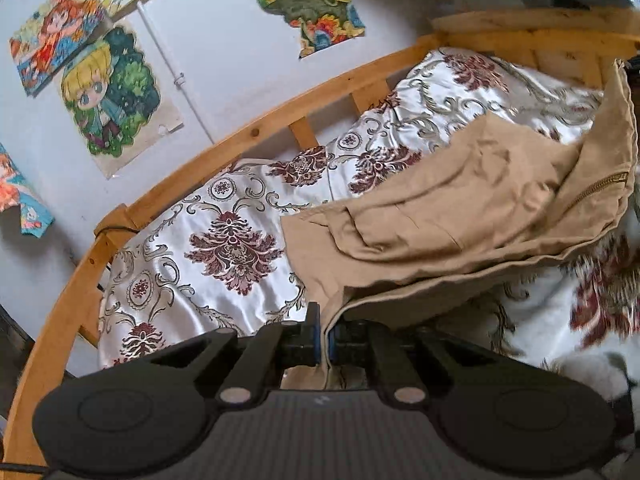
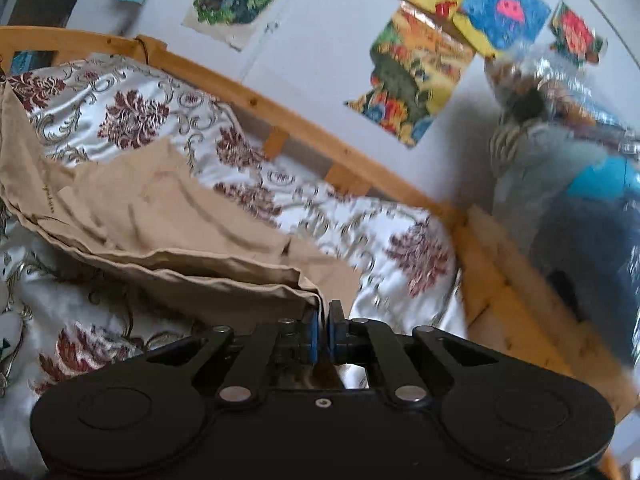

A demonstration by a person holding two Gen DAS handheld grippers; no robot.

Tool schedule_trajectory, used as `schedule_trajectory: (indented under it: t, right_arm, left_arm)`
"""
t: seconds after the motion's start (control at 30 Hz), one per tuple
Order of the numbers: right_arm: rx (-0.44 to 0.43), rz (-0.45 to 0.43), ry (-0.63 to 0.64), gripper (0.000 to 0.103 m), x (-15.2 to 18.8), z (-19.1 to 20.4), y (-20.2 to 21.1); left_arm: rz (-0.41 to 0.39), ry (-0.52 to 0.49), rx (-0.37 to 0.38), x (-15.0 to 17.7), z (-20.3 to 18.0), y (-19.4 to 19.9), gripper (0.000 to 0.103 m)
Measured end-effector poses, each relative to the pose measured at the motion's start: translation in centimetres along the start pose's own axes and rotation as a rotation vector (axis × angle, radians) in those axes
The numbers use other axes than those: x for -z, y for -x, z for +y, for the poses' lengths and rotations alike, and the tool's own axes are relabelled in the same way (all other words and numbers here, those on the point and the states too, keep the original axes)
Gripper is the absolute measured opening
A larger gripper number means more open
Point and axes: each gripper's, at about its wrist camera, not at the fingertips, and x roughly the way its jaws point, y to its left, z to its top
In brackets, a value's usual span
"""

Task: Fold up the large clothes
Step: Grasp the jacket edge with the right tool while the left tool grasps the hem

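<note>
A: Where are the trousers?

B: The tan trousers (image 1: 460,208) lie on the patterned bedspread (image 1: 224,240), just ahead of both claws. One end of them is raised off the bed, and the rest trails away toward the wooden bed rail (image 1: 248,132).

A: And the claws?

B: The left gripper (image 1: 323,340) is clamped on a hem edge of the trousers; cloth runs straight down between its blue pads. The right gripper (image 2: 322,336) is pinched on the other corner of that same end, the fabric bunching just to its left. Neither has any gap showing.

A: So what's the step?

B: My reading: carrying the held end over the far part to make a fold. To do it well, I'd keep both claws level with each other so the edge between them stays taut, with no sag in the middle. The zipper (image 1: 600,186) sits off to the right of the left claw, in a rumpled stretch, so that side may need smoothing.

A: Any risk?

B: The bedspread looks satiny, so the lower layer could slide as the top drags. Lift clear before travelling, then lay down gently.
</note>
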Motion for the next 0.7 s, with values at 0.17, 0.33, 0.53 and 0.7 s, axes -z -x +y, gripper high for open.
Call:
schedule_trajectory:
  t: [0.17, 0.33, 0.53, 0.7]
  right_arm:
    - [0.071, 0.029, 0.04, 0.006, -1.9, -0.8, -7.7]
    - [0.003, 0.175, -0.145, 0.007, -1.9, -2.9, -17.9]
    - [-0.034, 0.284, -0.231, 0.01, -0.9, -2.6, -26.4]
    - [-0.058, 0.328, -0.237, 0.015, 0.5, -1.9, -29.1]
  left_arm:
    - [0.027, 0.014, -0.082, -3.2, 0.7, -5.5, 0.004]
    - [0.112, -0.041, -0.119, -6.2, 0.8, -13.2, 0.005]
    - [0.224, -0.087, -0.134, -6.8, 0.0, -23.1, 0.005]
    - [0.359, 0.018, -0.117, -5.5, 0.4, -28.7, 0.026]
